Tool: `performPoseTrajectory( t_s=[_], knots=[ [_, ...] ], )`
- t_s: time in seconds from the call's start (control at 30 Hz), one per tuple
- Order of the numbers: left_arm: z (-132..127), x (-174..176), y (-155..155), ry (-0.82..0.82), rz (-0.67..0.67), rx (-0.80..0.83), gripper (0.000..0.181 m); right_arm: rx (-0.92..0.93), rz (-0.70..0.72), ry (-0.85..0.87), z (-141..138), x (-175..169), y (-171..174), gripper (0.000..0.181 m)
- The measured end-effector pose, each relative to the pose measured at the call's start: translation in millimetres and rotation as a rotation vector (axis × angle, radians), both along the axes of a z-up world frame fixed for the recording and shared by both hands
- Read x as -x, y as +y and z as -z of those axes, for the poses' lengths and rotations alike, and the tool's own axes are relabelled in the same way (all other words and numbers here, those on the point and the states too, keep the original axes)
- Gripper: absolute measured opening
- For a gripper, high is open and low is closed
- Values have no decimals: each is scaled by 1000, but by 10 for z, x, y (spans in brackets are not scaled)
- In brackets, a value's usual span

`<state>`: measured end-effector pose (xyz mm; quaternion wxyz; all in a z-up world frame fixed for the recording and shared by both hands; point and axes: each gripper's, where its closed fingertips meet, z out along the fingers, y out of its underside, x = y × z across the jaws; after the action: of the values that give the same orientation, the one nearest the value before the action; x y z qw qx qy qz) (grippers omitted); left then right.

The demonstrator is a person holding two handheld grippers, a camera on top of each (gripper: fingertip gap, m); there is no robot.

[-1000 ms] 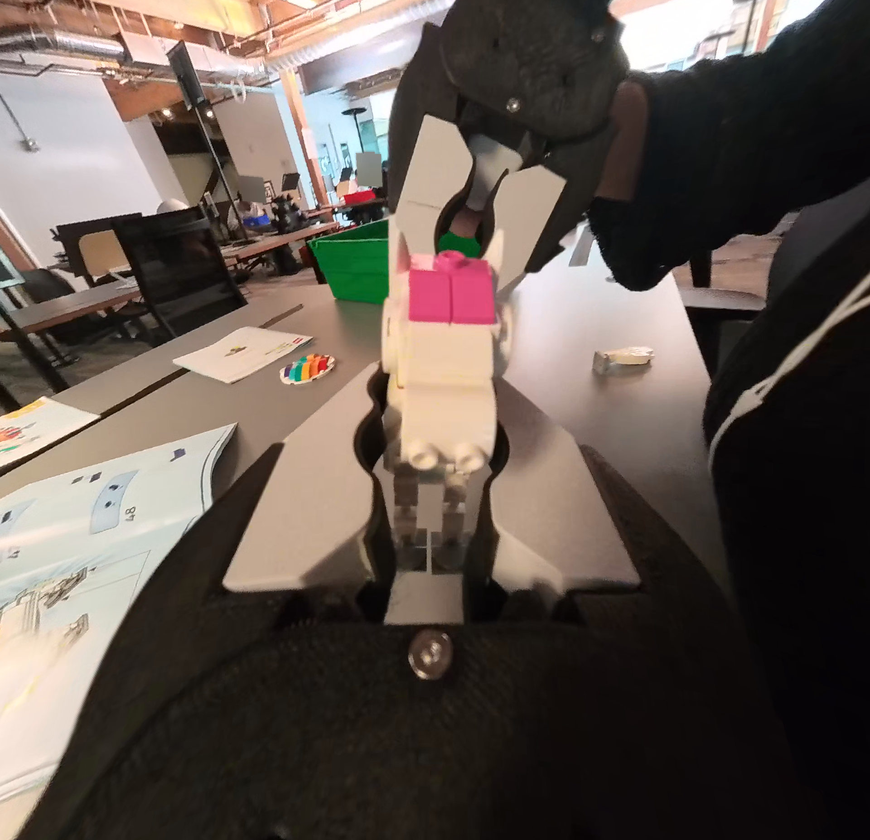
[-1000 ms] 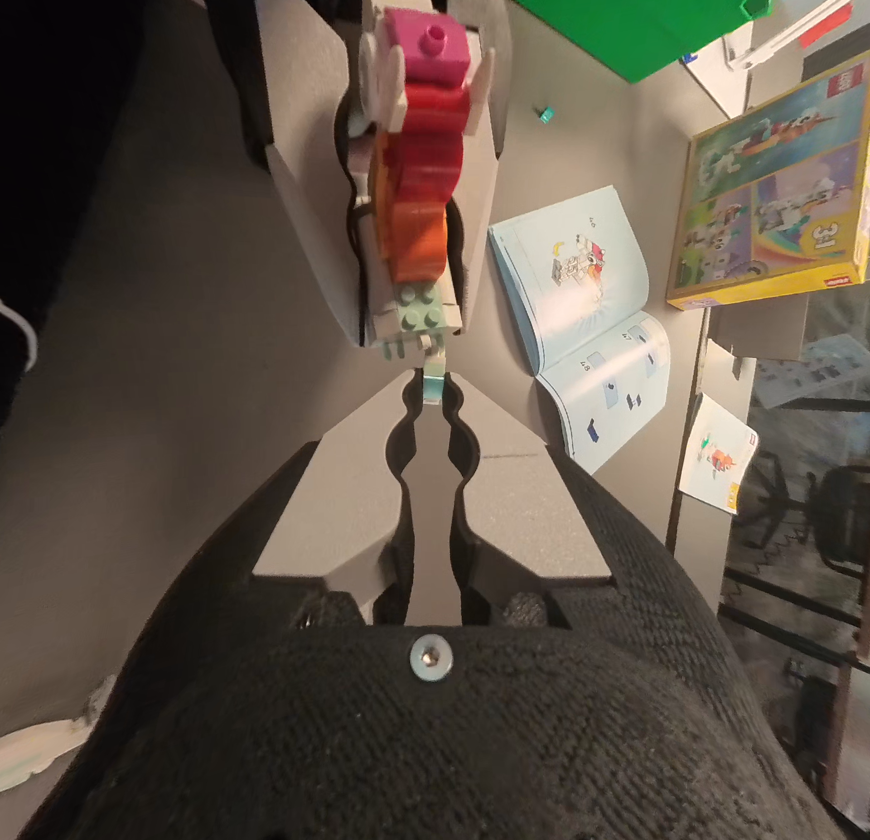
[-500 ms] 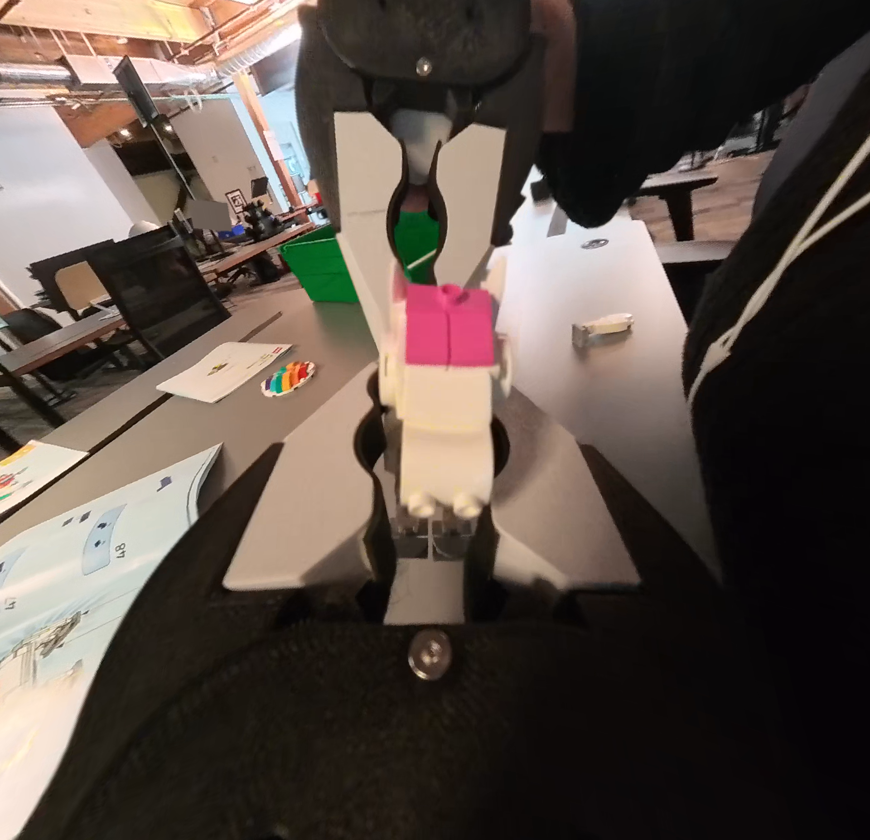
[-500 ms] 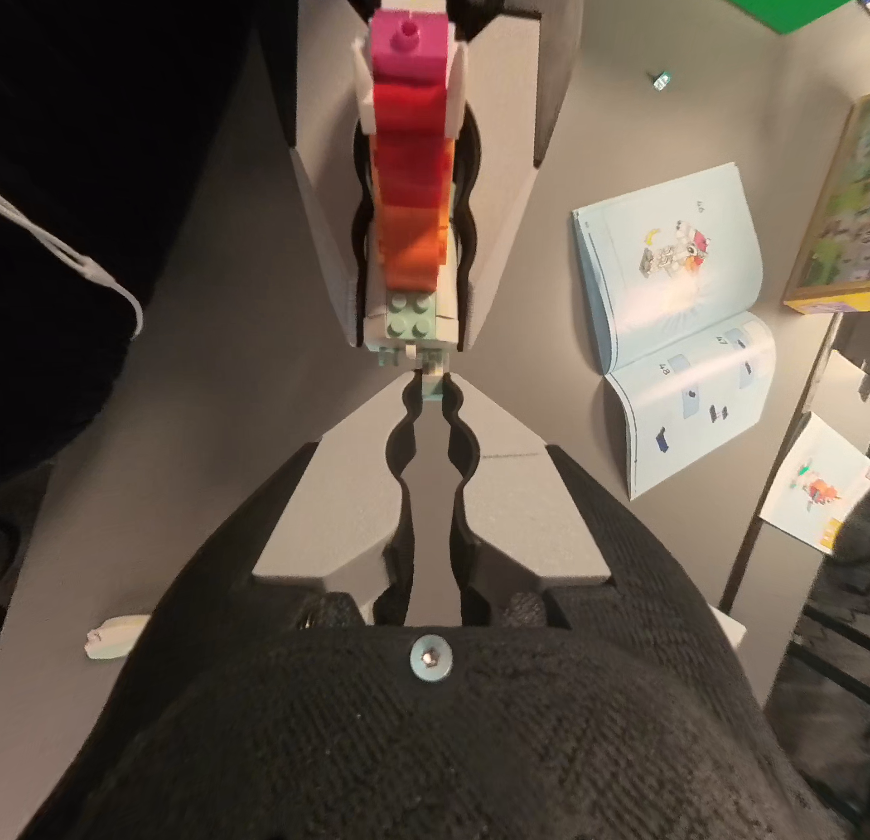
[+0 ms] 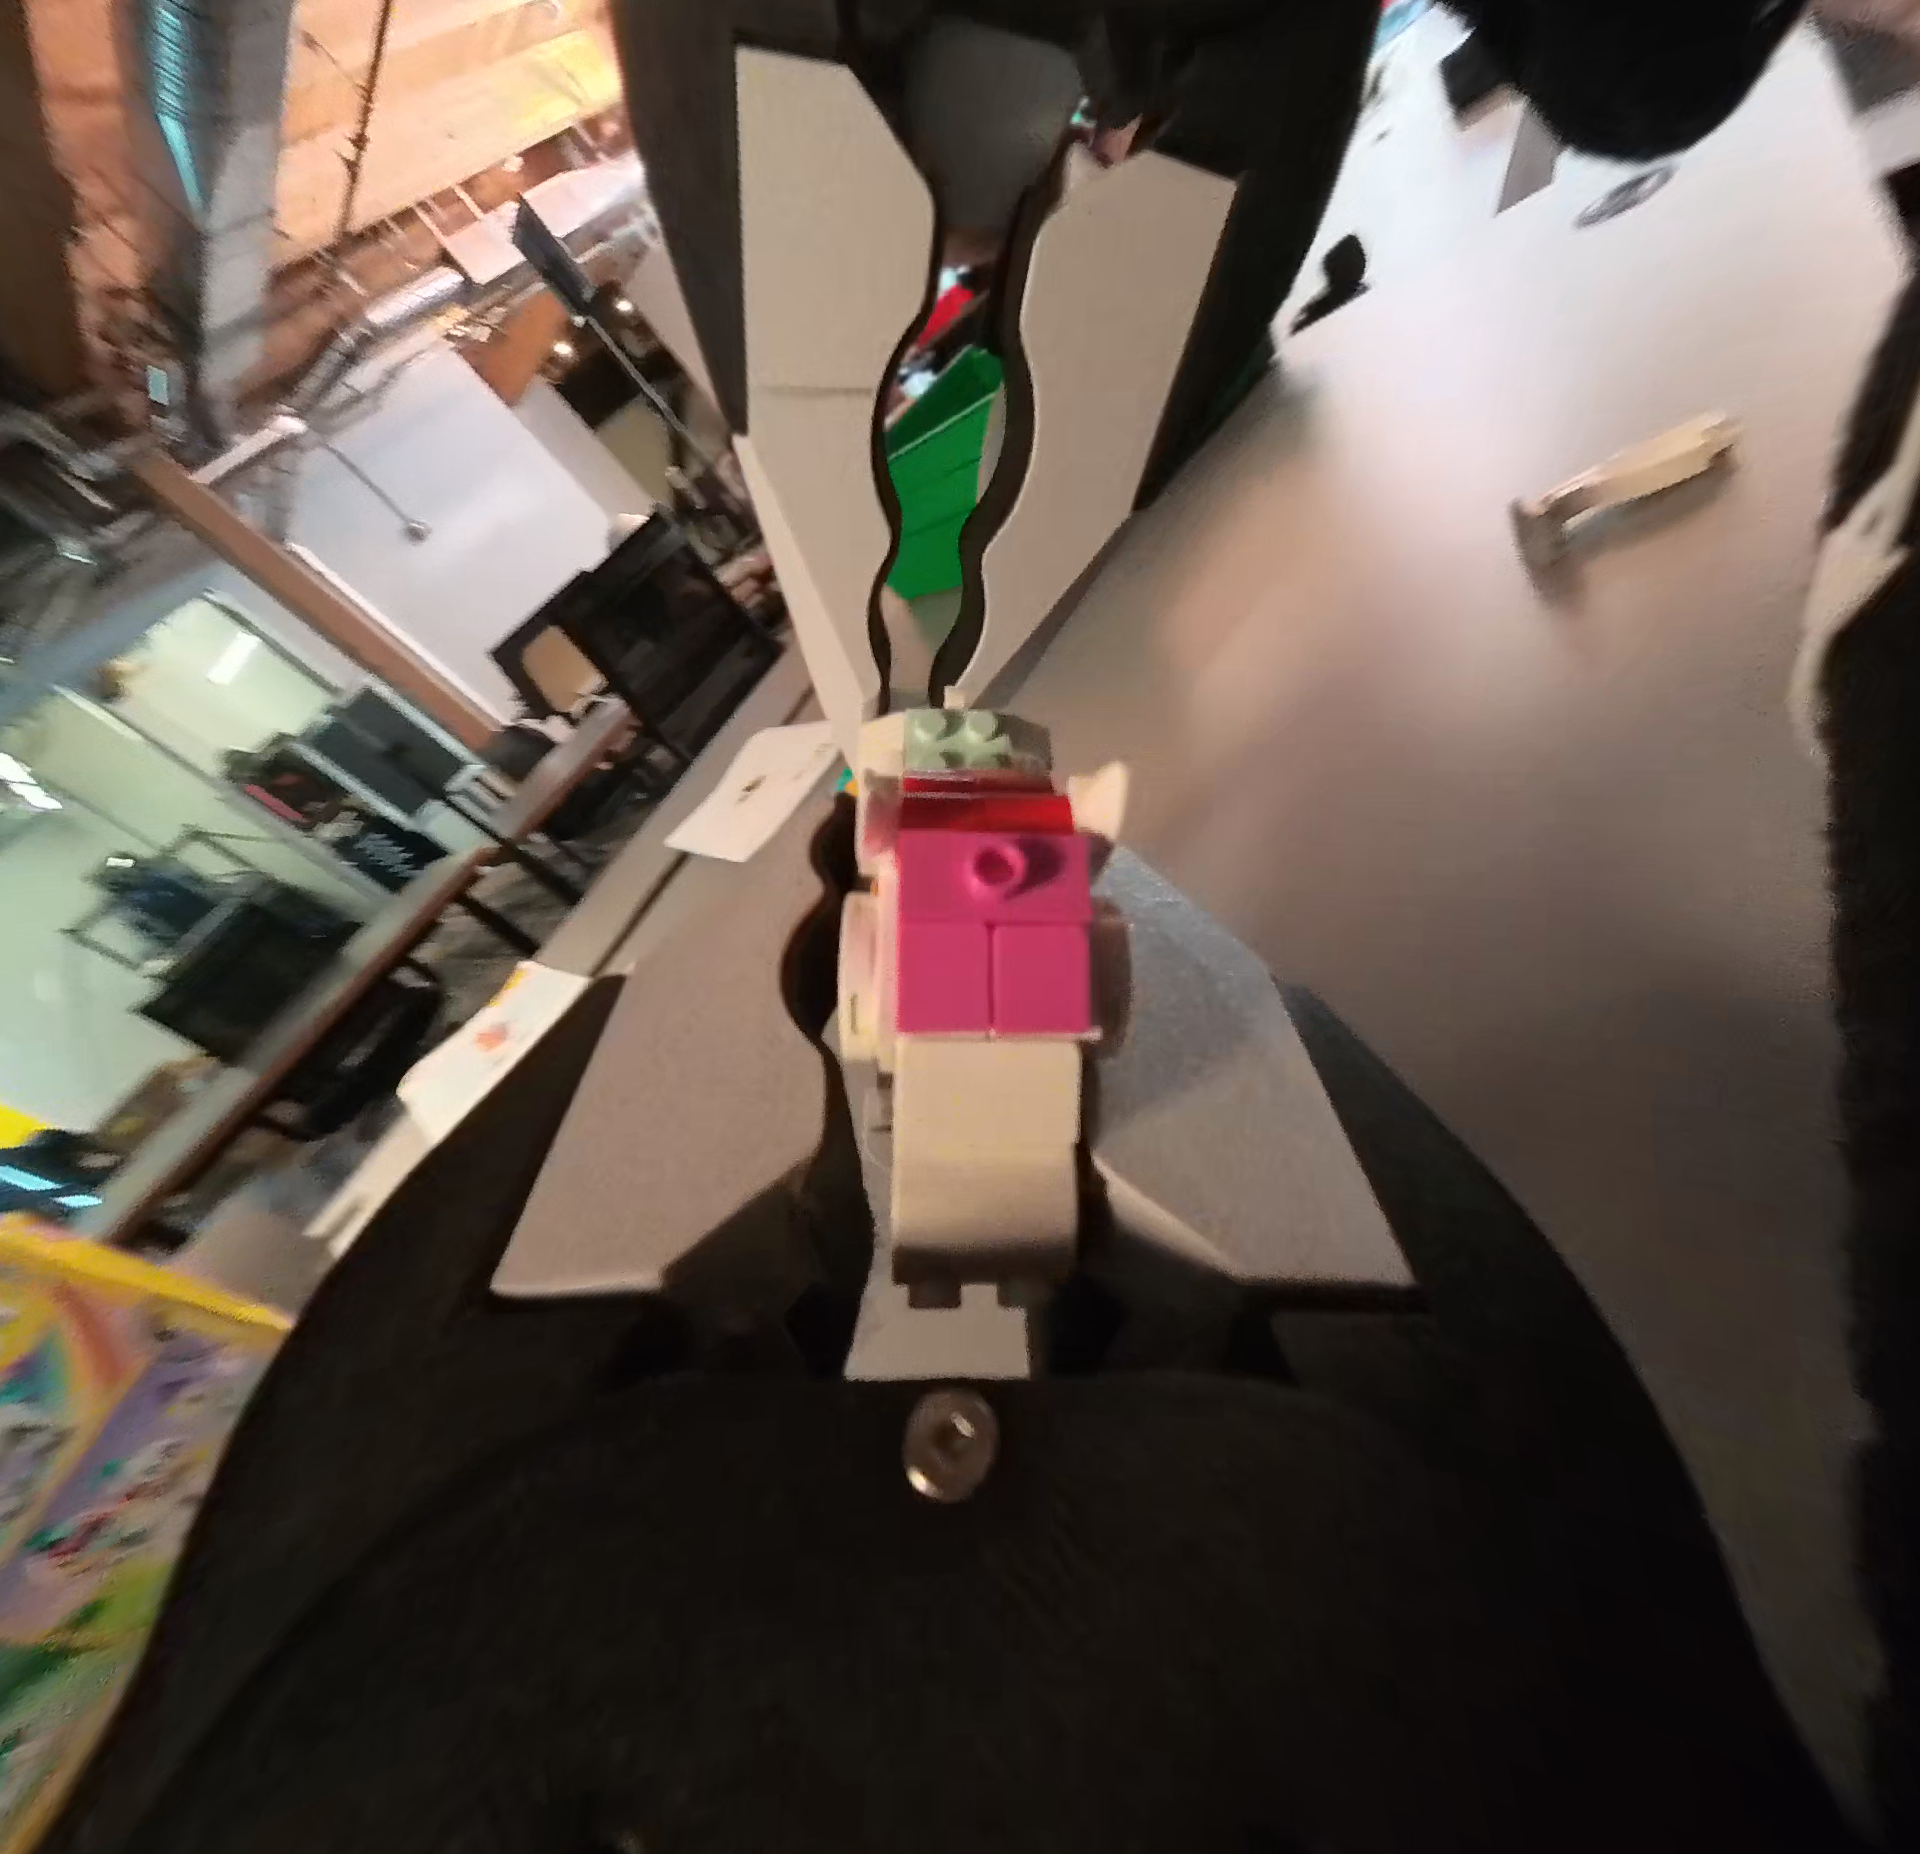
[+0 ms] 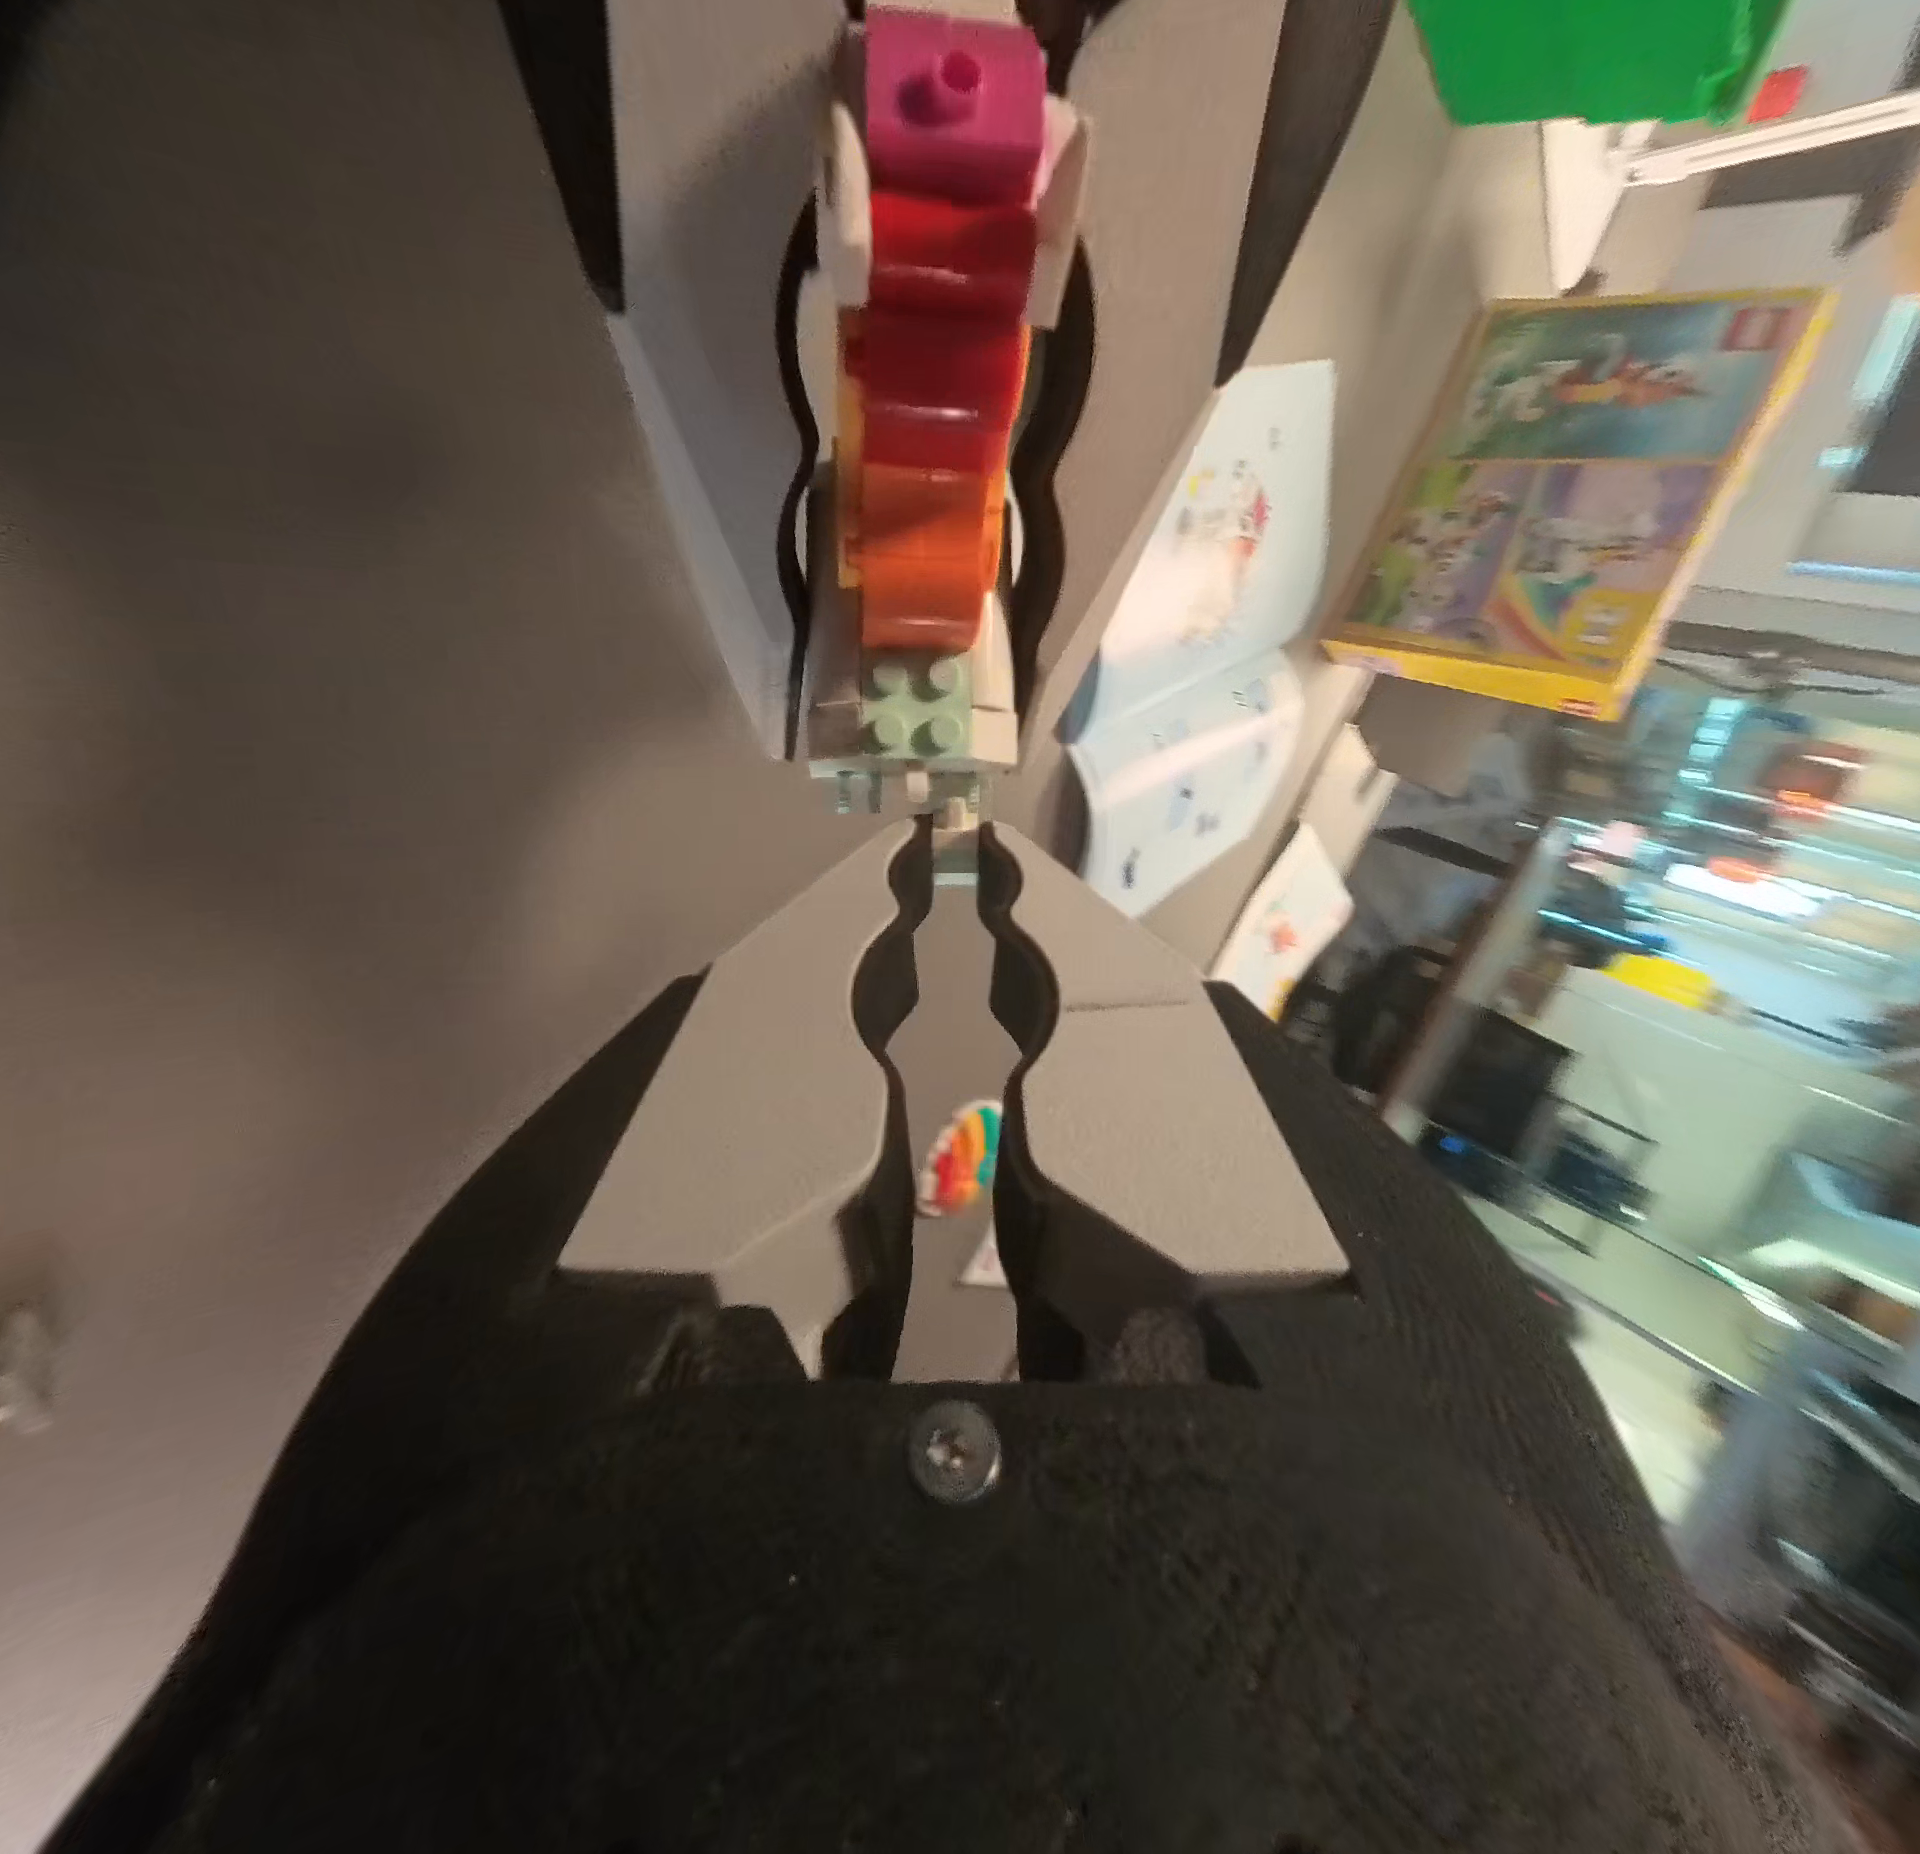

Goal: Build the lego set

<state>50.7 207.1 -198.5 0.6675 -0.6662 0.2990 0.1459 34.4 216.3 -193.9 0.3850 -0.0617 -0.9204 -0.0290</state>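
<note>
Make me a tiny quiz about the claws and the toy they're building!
1. True or false: the left claw grips the brick model.
2. Which colour is the stud-topped block at the model's end? A pink, B blue, C black.
3. What does the right claw pinch?

Key: 1 true. 2 A, the pink block. 3 A small pale piece at the model's green end.

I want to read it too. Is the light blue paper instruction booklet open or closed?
Open: the light blue paper instruction booklet lies spread on the grey table, two pages showing either side of its fold.
</note>
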Motion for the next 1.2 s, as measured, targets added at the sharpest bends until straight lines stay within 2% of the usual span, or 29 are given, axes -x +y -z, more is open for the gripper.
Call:
performPoseTrajectory(
  t_s=[0.03, 0.1, 0.23, 0.43, 0.67, 0.87, 1.03, 1.2],
  knots=[
    [-6, 13, 4, 44, -28, -17, 38, -36, -3, 36, -18, 14, 8, 5],
    [-20, 35, 11, 97, -70, -38, 38, -85, 1, 91, -42, 31, 17, 5],
    [-34, 56, 16, 88, -87, -47, 37, -117, 32, 171, -75, 71, 26, 5],
    [22, -2, 13, 81, -52, -19, 37, -61, 50, 147, -1, 37, 1, 4],
    [76, 16, 43, 97, -85, 12, 37, -123, 75, 140, 51, 54, 40, 5],
    [128, 30, 69, 41, -57, 56, 38, 78, 48, 78, 137, 68, 59, 6],
    [149, 19, 51, -78, 5, 100, 37, 286, 32, 51, 180, 65, 28, 8],
    [198, -25, 46, -170, 75, 164, 37, 413, 27, 12, 240, 34, 18, 6]
  ],
)
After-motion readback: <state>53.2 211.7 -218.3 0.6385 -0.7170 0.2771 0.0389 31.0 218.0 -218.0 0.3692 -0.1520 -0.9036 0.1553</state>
